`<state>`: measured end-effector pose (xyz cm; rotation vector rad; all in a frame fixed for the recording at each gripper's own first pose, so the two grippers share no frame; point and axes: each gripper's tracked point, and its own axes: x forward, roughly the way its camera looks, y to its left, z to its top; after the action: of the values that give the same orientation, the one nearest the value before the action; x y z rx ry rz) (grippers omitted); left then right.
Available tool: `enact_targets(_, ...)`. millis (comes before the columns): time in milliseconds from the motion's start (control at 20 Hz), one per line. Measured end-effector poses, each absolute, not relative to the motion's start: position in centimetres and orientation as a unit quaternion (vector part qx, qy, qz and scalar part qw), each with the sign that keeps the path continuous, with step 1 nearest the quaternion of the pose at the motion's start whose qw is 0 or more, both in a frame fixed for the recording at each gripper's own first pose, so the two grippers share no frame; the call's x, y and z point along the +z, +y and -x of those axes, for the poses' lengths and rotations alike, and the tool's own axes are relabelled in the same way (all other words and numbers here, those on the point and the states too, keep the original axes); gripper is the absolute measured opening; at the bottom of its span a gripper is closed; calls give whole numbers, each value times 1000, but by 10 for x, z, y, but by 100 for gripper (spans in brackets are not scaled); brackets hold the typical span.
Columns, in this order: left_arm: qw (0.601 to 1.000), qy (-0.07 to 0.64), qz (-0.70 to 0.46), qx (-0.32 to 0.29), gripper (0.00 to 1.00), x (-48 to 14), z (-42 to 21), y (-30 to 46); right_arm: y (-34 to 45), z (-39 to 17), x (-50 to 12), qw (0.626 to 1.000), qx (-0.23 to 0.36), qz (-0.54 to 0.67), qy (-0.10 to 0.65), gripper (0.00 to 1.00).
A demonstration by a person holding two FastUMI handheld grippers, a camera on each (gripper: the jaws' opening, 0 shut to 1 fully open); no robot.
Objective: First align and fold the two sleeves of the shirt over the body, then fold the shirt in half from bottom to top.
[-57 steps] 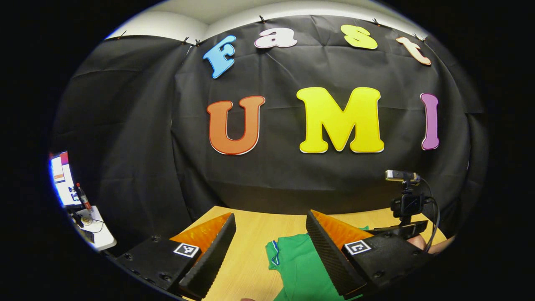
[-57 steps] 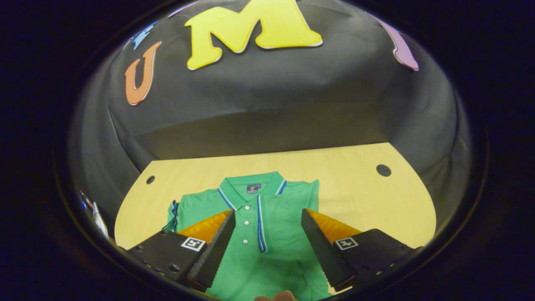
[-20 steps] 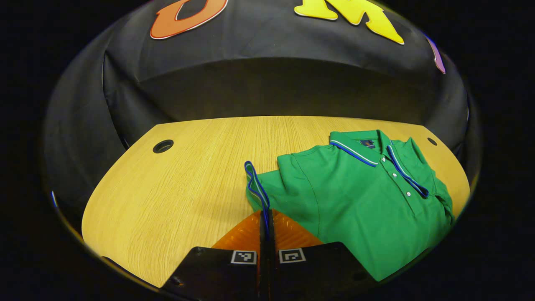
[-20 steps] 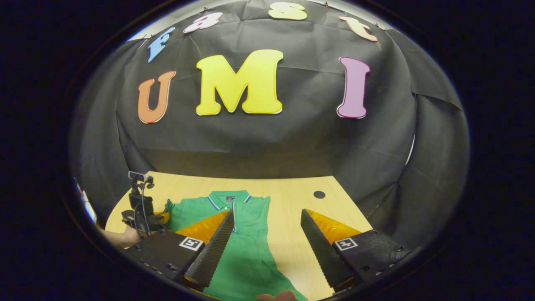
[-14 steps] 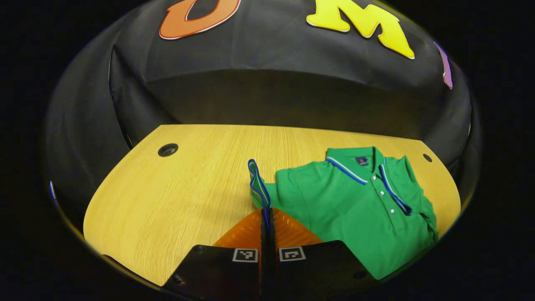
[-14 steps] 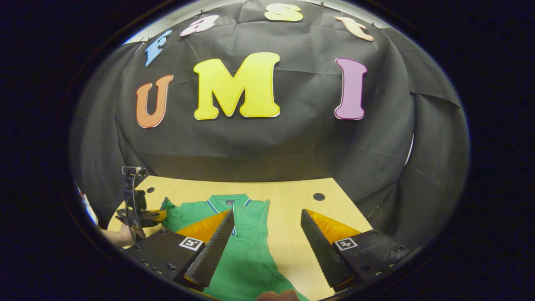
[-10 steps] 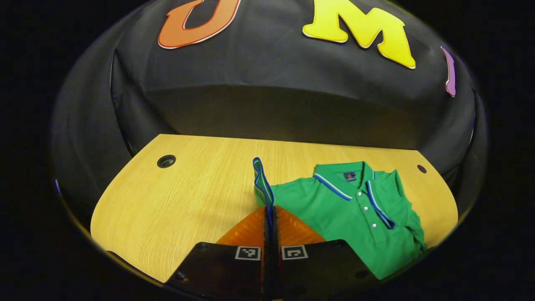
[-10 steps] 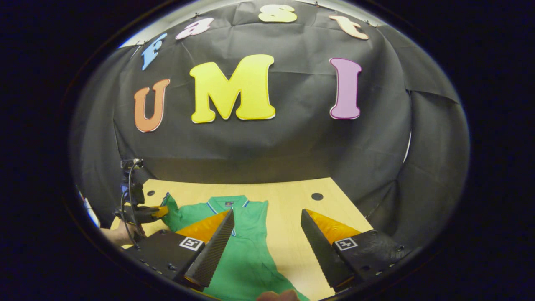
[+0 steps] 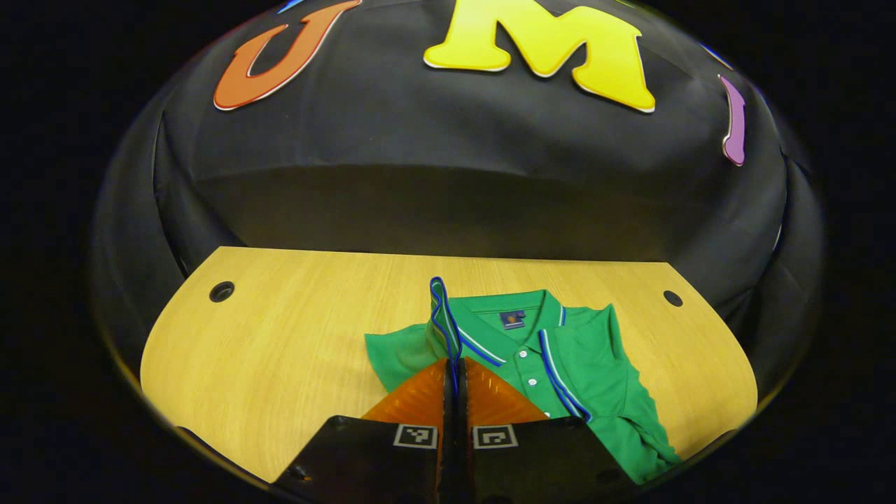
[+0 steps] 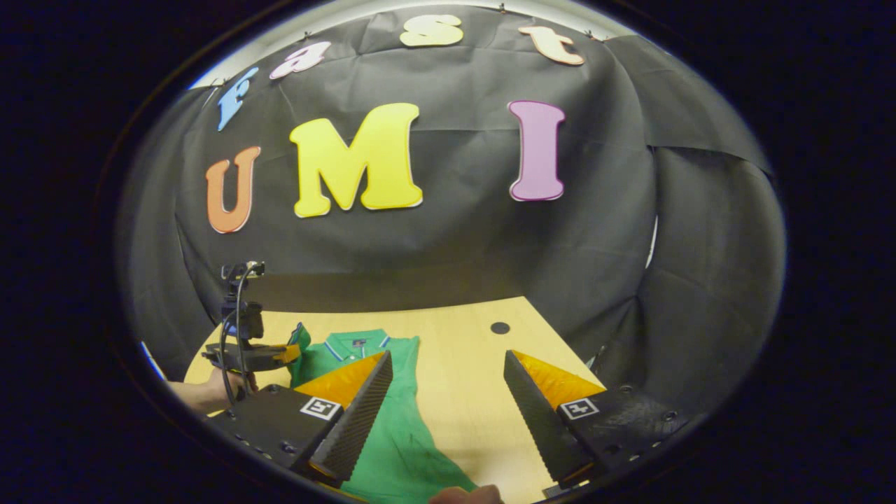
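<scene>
We see the shirt [image 9: 588,371] on the tabletop [image 9: 280,350], its sleeve [image 9: 442,315] raised over the collar [image 9: 521,329], booth wall behind.

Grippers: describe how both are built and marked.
Each gripper, left and right, has two wedge-shaped jaws with ridged inner faces on black blocks, each bearing a square black-and-white tag. In the right gripper view, the left gripper carries a small camera on a cabled post.
</scene>
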<state>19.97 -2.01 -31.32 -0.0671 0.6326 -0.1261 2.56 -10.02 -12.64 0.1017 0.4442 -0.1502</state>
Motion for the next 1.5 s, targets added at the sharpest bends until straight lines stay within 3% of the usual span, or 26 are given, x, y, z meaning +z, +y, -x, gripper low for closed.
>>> enact_targets(250,947,314,11,-58,7,-327,-210,-53,-128,-19,-123,970,-98,-60,216,97)
enact_targets(350,947,317,10,-55,14,-330,-210,-59,-129,-23,-121,970,-98,-67,214,92)
enact_targets(400,946,317,17,-62,19,-331,-208,-65,-129,-25,-119,970,-97,-66,211,96)
enact_targets(450,947,313,25,-64,36,-328,-209,-69,-126,-27,-118,972,-92,-63,209,96)
enact_targets(550,956,289,22,-42,86,-313,-208,-58,-118,-30,-117,973,-81,-57,206,96)
enact_targets(600,960,277,19,-31,87,-304,-207,-52,-113,-32,-116,975,-72,-55,205,96)
enact_targets(650,962,270,21,-24,100,-298,-205,-47,-108,-33,-114,976,-62,-53,203,96)
enact_targets(1200,985,175,4,-10,100,-167,-102,0,-72,-22,-117,981,38,-4,189,96)
enact_targets(1500,986,167,-8,-13,100,-157,-9,12,-58,14,-143,975,75,12,210,96)
